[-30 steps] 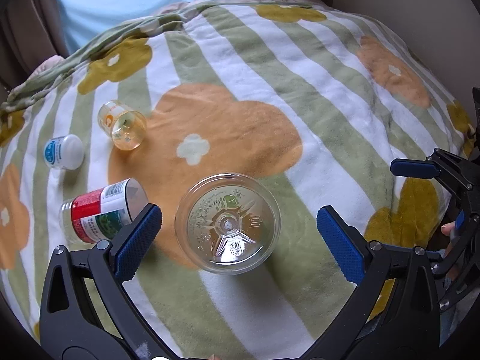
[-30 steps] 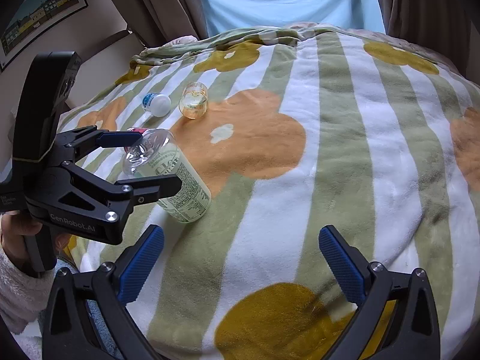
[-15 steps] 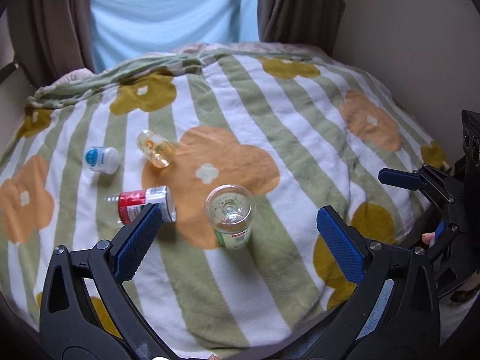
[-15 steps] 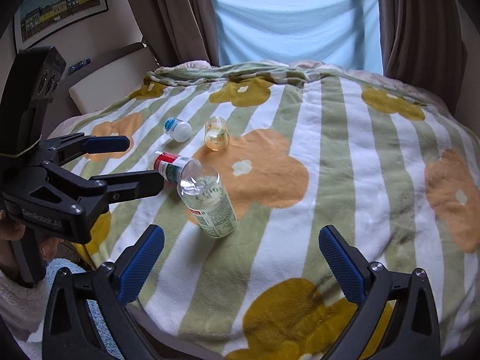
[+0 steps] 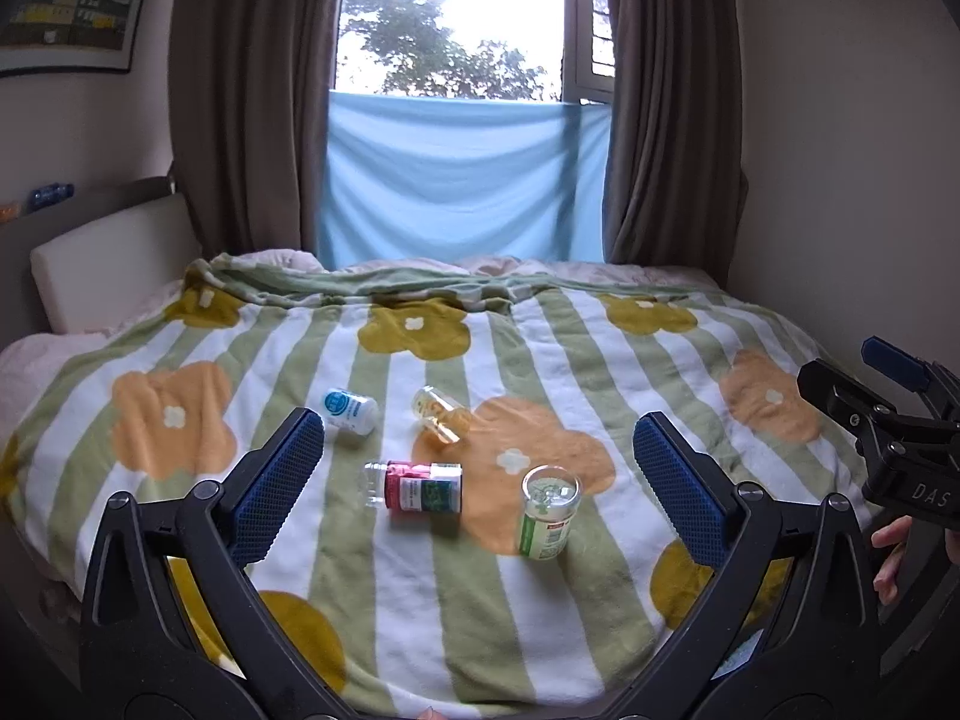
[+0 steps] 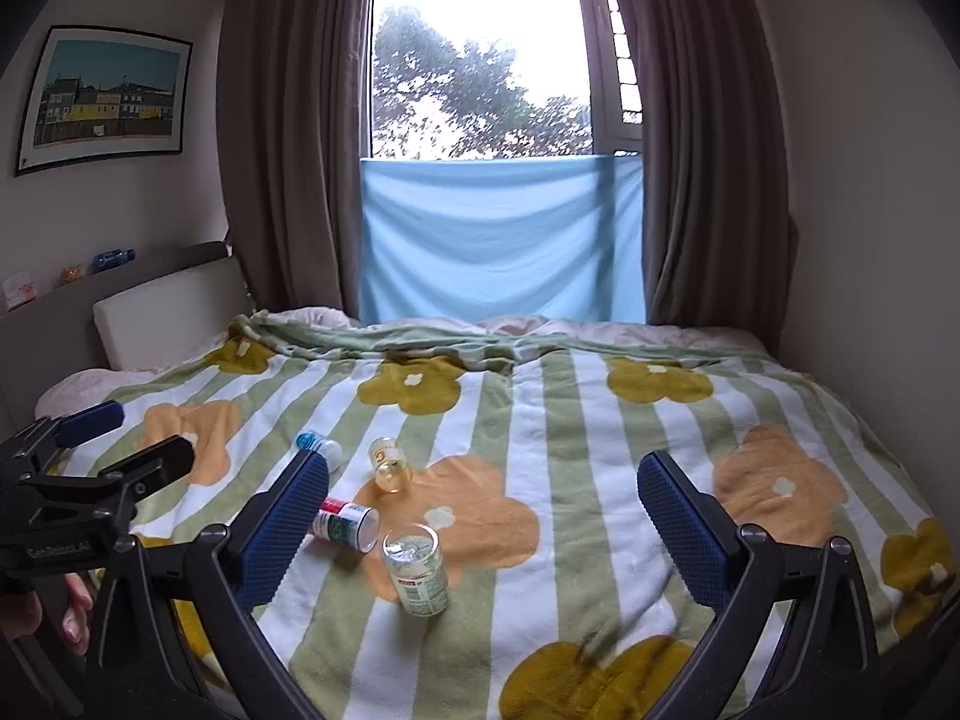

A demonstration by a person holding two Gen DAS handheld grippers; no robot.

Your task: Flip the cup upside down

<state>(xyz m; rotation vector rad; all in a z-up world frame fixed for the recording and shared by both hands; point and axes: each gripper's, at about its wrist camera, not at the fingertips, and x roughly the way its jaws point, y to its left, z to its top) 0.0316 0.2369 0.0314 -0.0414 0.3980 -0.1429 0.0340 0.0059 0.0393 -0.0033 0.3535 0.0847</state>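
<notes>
4 small containers sit on a big bed (image 5: 600,630) with a striped flower blanket (image 5: 540,360). Behind it hang brown curtains (image 5: 252,120) and a blue cloth (image 5: 462,180) across the window.

Both grippers are held back from the bed. The left gripper (image 5: 477,486) has its fingers wide apart and holds nothing. The right gripper (image 6: 483,525) is wide apart too, and empty.

The clear cup (image 5: 547,513) with the green label stands on the blanket near the front, on the edge of an orange flower. It stands alone and nothing touches it. Its flat clear end faces up, so it looks upside down now. It leans a little on the soft blanket.

Just beside it lies a red and green bottle (image 5: 417,485) on its side. Farther back lie a small yellow jar (image 5: 443,417) and a white bottle with a blue cap (image 5: 351,411).

The flip looks done. Next, I think, both grippers should just stay clear and not bump the cup, since it could tip.
</notes>
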